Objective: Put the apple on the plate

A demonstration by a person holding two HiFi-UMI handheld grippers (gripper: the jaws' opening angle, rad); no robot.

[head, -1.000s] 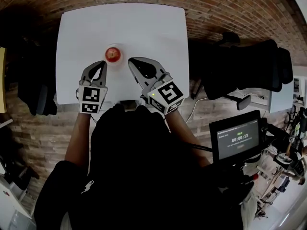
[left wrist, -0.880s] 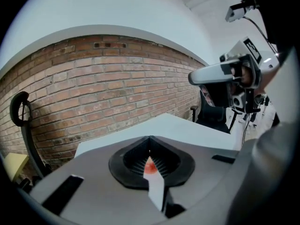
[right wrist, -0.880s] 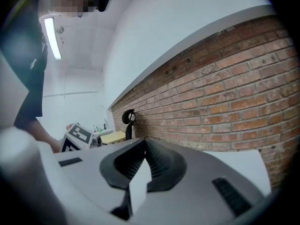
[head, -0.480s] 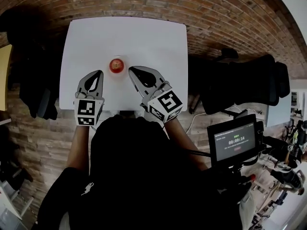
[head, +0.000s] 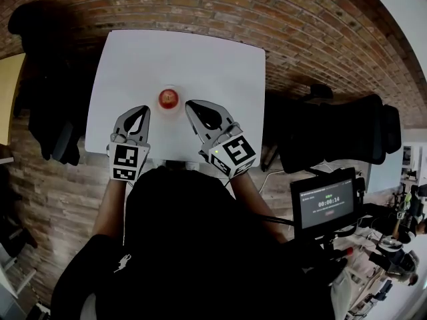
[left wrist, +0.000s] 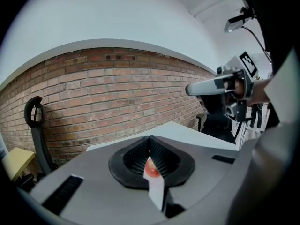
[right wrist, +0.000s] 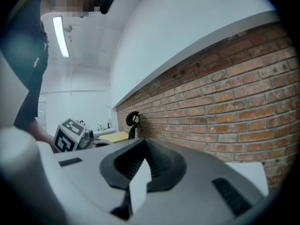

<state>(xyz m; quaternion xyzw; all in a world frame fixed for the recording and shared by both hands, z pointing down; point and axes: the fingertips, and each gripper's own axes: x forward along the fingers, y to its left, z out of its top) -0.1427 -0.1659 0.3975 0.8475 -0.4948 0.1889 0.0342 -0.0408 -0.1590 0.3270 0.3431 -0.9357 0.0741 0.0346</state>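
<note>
A red apple [head: 169, 99] sits on a small white plate [head: 179, 106] near the front middle of the white table [head: 200, 59]. My left gripper [head: 142, 109] hangs shut and empty just left of the plate and nearer to me. On the other side of the plate my right gripper [head: 190, 103] is also shut with nothing in it. In the left gripper view the apple [left wrist: 151, 169] shows through the gap behind the closed tips of the left gripper [left wrist: 150, 138], and the right gripper [left wrist: 188, 89] juts in from the right. The right gripper view shows the right gripper [right wrist: 144, 140] closed against a brick wall.
Black office chairs stand at the table's right [head: 347, 132] and left [head: 47, 112]. A small screen [head: 327, 202] is mounted at my lower right. A yellow table edge [head: 10, 92] shows at far left. The floor is brick-patterned.
Both grippers have lifted a little and drawn slightly back from the apple, still shut. The apple stays on the plate. The head view has shifted.
</note>
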